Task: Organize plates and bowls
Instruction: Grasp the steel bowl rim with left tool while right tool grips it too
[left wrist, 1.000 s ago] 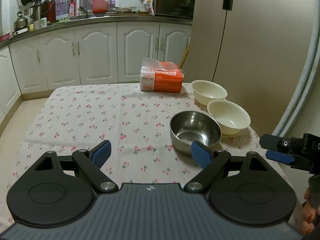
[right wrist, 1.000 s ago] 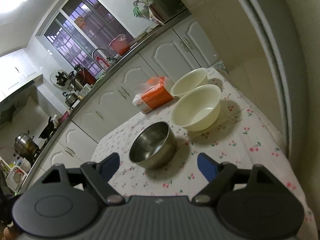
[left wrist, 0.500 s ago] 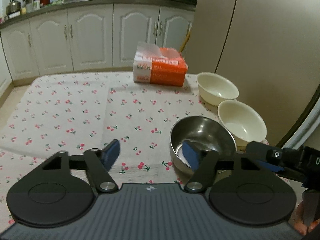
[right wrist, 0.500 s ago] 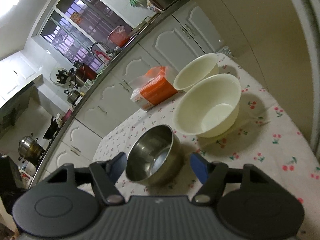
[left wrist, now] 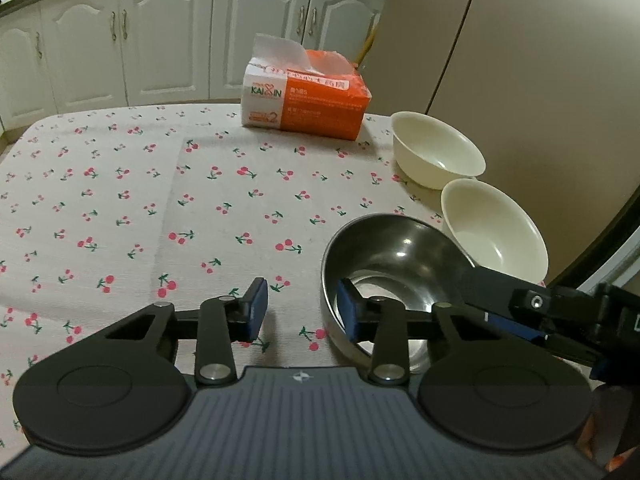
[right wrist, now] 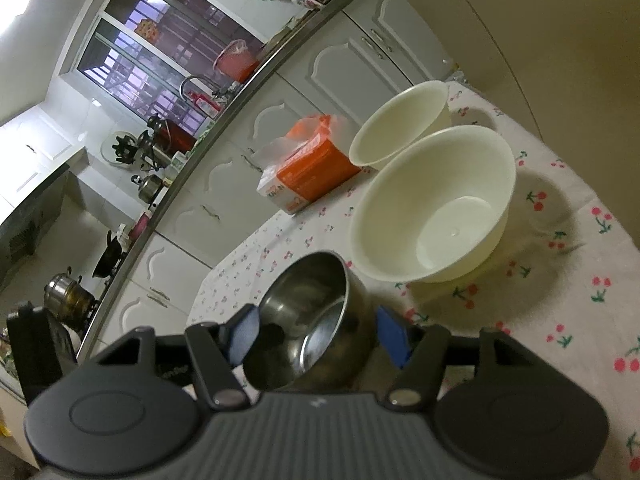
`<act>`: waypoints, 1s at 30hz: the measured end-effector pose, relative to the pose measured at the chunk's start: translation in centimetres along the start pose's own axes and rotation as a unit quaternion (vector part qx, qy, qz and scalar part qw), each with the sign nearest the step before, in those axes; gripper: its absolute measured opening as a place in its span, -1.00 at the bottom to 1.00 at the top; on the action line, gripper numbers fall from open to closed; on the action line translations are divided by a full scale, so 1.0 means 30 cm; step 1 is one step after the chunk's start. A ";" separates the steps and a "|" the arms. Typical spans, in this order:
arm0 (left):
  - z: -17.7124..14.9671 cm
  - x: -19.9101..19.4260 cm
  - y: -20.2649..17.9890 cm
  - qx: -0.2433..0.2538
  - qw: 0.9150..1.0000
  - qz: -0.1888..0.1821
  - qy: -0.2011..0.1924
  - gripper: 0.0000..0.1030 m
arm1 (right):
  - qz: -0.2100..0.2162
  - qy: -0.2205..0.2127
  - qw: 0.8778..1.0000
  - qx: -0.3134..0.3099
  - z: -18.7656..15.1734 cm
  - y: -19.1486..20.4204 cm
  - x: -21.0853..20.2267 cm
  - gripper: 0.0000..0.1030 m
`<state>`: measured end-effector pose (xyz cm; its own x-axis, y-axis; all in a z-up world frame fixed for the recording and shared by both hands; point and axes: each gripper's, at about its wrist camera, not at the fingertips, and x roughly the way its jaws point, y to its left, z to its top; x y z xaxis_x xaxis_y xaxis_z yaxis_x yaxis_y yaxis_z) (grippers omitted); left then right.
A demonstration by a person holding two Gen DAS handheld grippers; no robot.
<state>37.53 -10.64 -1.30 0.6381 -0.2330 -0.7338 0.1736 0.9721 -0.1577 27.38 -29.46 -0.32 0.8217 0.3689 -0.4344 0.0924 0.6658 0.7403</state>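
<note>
Both grippers have closed in on the steel bowl (left wrist: 394, 258) since the earlier frame. At lower centre of the left wrist view, the left gripper (left wrist: 301, 310) has its fingers apart, straddling the bowl's near rim, one pad inside. At lower centre of the right wrist view, the right gripper (right wrist: 316, 334) has fingers apart on either side of the bowl. Two cream bowls, the nearer (left wrist: 494, 232) and the farther (left wrist: 438, 150), sit at right on the cherry-print desk (left wrist: 120, 200), beside an orange tissue pack (left wrist: 306, 98).
</note>
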 end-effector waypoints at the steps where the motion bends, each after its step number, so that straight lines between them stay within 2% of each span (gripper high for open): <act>1: 0.002 0.006 0.002 -0.002 1.000 0.000 0.001 -0.20 | 0.000 0.004 1.000 0.002 0.001 -0.003 0.005 0.24; 6: 0.004 0.010 0.002 -0.003 1.000 -0.004 0.006 -0.30 | -0.004 0.017 1.000 0.005 0.003 -0.014 0.028 0.06; 12: 0.002 0.000 -0.003 -0.005 1.000 -0.016 0.011 -0.51 | -0.011 0.020 1.000 0.001 0.007 -0.016 0.024 -0.03; 24: -0.008 -0.066 0.032 -0.041 0.998 -0.038 -0.008 -0.54 | 0.009 0.035 0.999 -0.003 0.009 0.022 0.010 -0.03; 30: -0.009 -0.131 0.064 -0.058 0.997 -0.042 -0.028 -0.54 | 0.019 0.041 0.999 -0.022 0.013 0.092 0.009 -0.03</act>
<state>35.15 -7.84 1.11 0.6659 -0.3117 -0.6778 0.1424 0.9449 -0.2947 28.06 -27.78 1.80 0.7753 0.4455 -0.4476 0.0356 0.6769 0.7352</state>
